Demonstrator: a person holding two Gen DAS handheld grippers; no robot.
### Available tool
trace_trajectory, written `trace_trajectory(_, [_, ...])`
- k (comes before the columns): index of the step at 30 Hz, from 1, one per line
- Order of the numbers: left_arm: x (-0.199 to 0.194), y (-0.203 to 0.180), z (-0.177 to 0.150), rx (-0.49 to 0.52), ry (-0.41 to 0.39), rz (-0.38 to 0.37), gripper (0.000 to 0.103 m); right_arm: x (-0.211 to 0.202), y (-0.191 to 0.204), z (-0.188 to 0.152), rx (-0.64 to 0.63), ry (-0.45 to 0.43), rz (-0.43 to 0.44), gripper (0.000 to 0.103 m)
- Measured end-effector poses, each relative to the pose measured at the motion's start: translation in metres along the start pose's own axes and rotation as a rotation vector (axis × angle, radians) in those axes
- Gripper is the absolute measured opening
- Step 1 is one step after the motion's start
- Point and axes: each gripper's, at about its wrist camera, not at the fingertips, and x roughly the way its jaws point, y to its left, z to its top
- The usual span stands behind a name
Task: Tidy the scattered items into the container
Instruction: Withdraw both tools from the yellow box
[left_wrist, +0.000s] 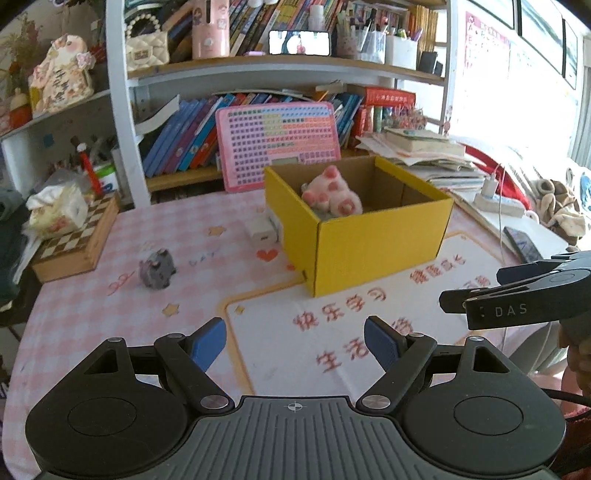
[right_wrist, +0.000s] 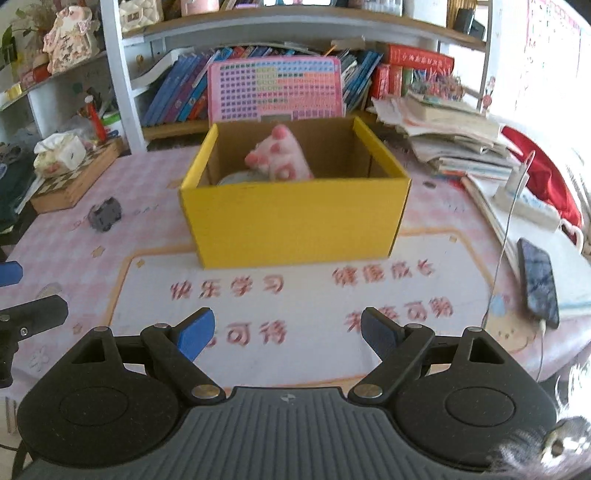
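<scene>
A yellow cardboard box (left_wrist: 373, 243) (right_wrist: 295, 218) stands open on the pink table mat. A pink-and-white plush toy (left_wrist: 332, 192) (right_wrist: 280, 158) lies inside it. A small grey toy (left_wrist: 158, 274) (right_wrist: 105, 215) stands on the mat left of the box. A white charger block (left_wrist: 261, 230) sits by the box's left wall. My left gripper (left_wrist: 294, 345) is open and empty, low over the mat in front of the box. My right gripper (right_wrist: 287, 332) is open and empty, facing the box's front; it also shows at the right edge of the left wrist view (left_wrist: 517, 295).
A checkerboard box (left_wrist: 74, 240) with a tissue pack (left_wrist: 55, 210) stands at the left. A pink keyboard toy (left_wrist: 277, 144) leans on the bookshelf behind the box. Stacked books (right_wrist: 450, 136), a power strip (right_wrist: 524, 199) and a phone (right_wrist: 539, 284) with a cable lie at the right.
</scene>
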Motion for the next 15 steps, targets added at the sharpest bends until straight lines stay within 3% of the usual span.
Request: trace_trajectory(15, [-0.020,0.026,-0.032,-0.035,0.064,0.049,0.086,0.002,0.066,-0.021,-0.125,0.081,0.100,0.086])
